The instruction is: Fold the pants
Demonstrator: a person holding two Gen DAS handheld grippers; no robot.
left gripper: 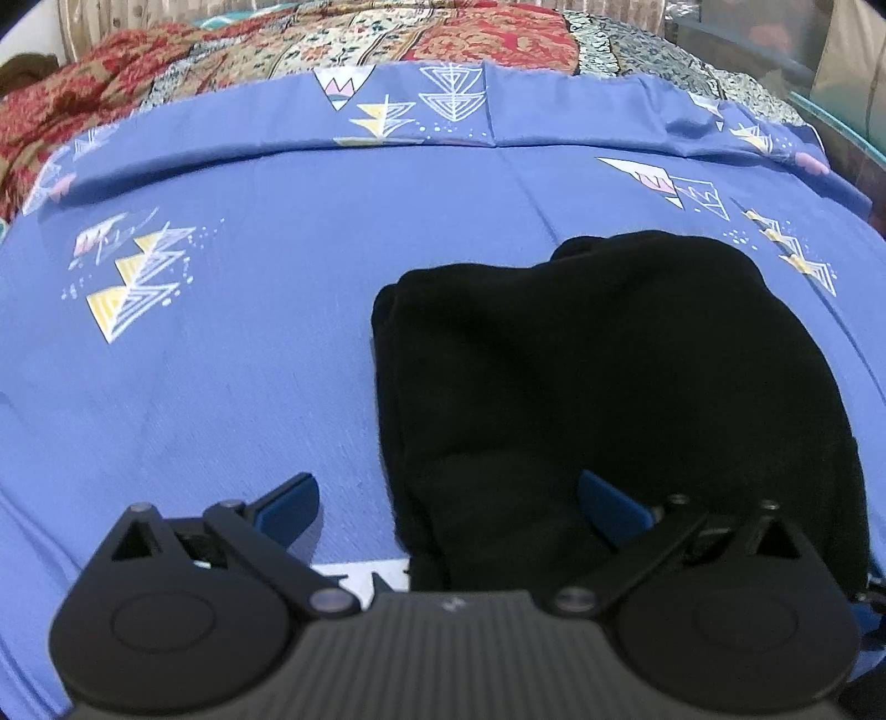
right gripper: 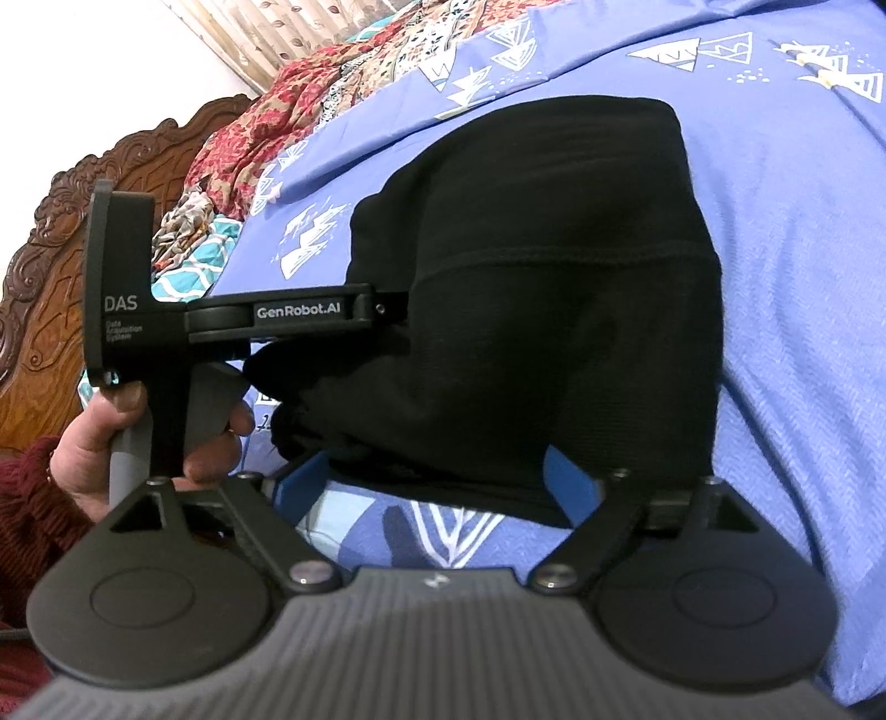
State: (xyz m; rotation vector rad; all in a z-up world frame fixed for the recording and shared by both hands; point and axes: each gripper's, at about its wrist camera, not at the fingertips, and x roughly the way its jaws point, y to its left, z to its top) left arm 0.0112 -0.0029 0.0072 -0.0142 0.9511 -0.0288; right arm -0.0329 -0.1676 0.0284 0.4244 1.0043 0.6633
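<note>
The black pants (left gripper: 609, 376) lie as a compact folded bundle on the blue patterned bedsheet (left gripper: 221, 387). My left gripper (left gripper: 451, 498) hovers open at the bundle's near left edge; one blue-padded finger is over the sheet, the other over the black cloth, and neither presses on it. In the right wrist view the pants (right gripper: 554, 277) fill the centre, with a stitched hem line across them. My right gripper (right gripper: 437, 487) stands open at their near edge, its fingers apart on either side of the cloth. A hand (right gripper: 111, 443) holds the left tool's black housing (right gripper: 277, 313), which reaches in from the left.
A red and cream floral quilt (left gripper: 332, 50) lies bunched along the far side of the bed. A carved wooden headboard (right gripper: 50, 249) stands at the left in the right wrist view. Bare blue sheet stretches left of the pants.
</note>
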